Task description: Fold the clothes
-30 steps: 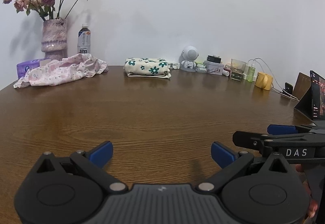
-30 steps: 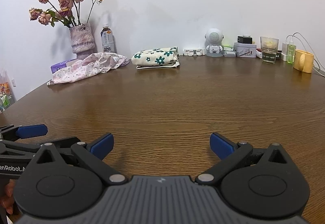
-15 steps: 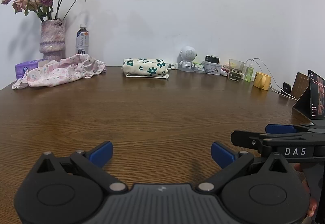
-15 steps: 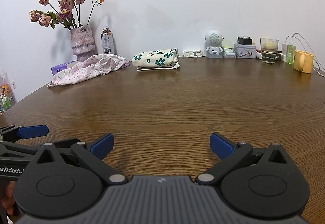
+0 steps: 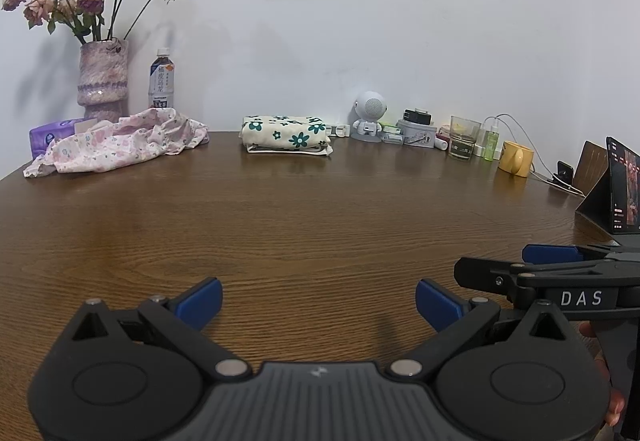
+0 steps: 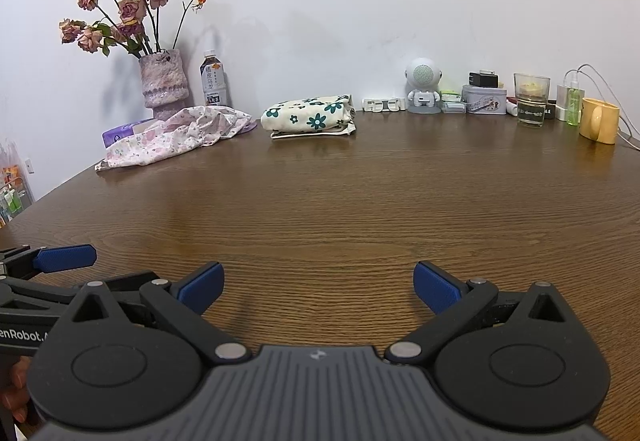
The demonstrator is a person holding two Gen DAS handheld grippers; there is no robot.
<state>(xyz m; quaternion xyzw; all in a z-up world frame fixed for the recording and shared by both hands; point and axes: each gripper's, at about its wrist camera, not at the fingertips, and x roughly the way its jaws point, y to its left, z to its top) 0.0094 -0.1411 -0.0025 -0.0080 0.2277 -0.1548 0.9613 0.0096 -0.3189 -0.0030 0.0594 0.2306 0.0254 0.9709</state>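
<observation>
Brown wooden table (image 5: 320,225) fills both views, white wall behind. Left gripper (image 5: 318,301) low over the table's near edge, blue pads (image 5: 200,299) spread wide, nothing between. Right gripper (image 6: 316,287) just beside it at the same edge, jaws also wide apart, empty. Pink floral garment (image 5: 116,143) lies crumpled at the table's far left, unfolded. Folded cream cloth with green flowers (image 5: 286,135) sits at the far edge, middle, just right of the pink one. Vase of dried roses (image 5: 103,81) behind the pink garment, bottle (image 5: 161,85) next to it. Yellow mug (image 5: 516,158) at the table's far right.
</observation>
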